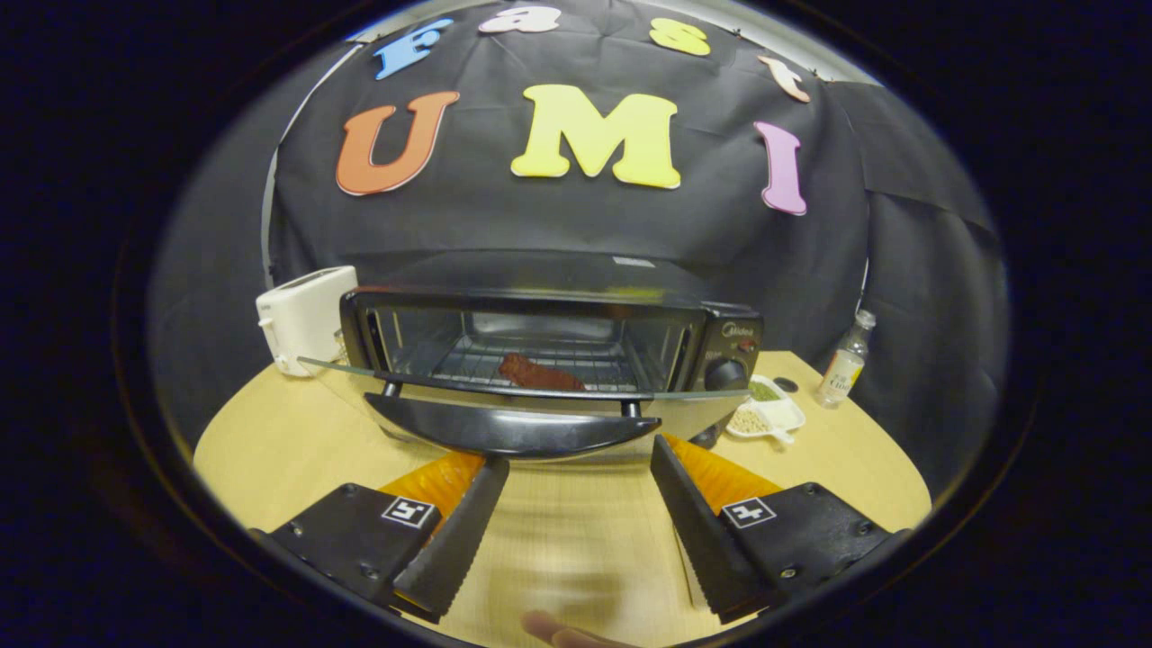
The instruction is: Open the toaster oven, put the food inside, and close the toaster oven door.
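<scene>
A pale wooden counter [270,450] fills the lower frame, black cloth walling the booth behind. At centre sits the toaster oven [549,346], door [513,405] dropped open, the food [538,373] on its rack. A small logo on its control panel is too small to read. The gripper [576,477] hangs just before the door handle, jaws apart, holding nothing. A white toaster [306,317] stands centre-left; a divided dish [767,416] and labelled bottle [844,360] centre-right.

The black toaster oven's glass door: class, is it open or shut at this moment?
Open. The black toaster oven's glass door is folded down flat, its handle just ahead of the gripper's open jaws, with reddish-brown food on the rack inside.
</scene>
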`<state>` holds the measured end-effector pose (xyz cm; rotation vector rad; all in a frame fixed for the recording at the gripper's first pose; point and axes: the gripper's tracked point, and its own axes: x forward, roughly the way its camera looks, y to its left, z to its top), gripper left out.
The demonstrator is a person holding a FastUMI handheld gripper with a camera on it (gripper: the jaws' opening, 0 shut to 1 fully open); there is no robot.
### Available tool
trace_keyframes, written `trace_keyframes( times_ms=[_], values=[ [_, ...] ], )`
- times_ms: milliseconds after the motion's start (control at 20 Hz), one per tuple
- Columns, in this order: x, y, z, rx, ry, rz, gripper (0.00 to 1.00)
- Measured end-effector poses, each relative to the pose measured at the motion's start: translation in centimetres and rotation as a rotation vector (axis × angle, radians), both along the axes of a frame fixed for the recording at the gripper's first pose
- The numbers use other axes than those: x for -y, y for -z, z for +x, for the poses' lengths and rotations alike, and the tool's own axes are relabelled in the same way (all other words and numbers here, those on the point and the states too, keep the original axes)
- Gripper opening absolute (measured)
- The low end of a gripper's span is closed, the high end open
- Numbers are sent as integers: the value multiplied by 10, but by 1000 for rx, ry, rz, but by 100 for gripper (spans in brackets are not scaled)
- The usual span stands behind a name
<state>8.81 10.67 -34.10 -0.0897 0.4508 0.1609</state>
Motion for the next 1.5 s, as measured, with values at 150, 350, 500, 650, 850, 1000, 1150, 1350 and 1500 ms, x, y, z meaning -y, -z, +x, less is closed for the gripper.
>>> trace_keyframes(
  times_ms=[150,350,500,650,850,1000,1150,1350,1500],
  values=[
    [-14,-28,9,63,-46,43,100],
    [-9,-72,-2,110,-32,50,100],
    [0,-117,-23,160,-14,57,100],
    [4,-175,-51,250,-23,66,100],
    [23,-242,-97,356,-10,71,100],
    [33,-286,-135,451,-13,99,100],
    [47,-298,-173,495,-16,123,100],
    [60,-297,-207,495,-15,149,100],
    [65,-290,-223,505,-18,154,100]
  ],
)
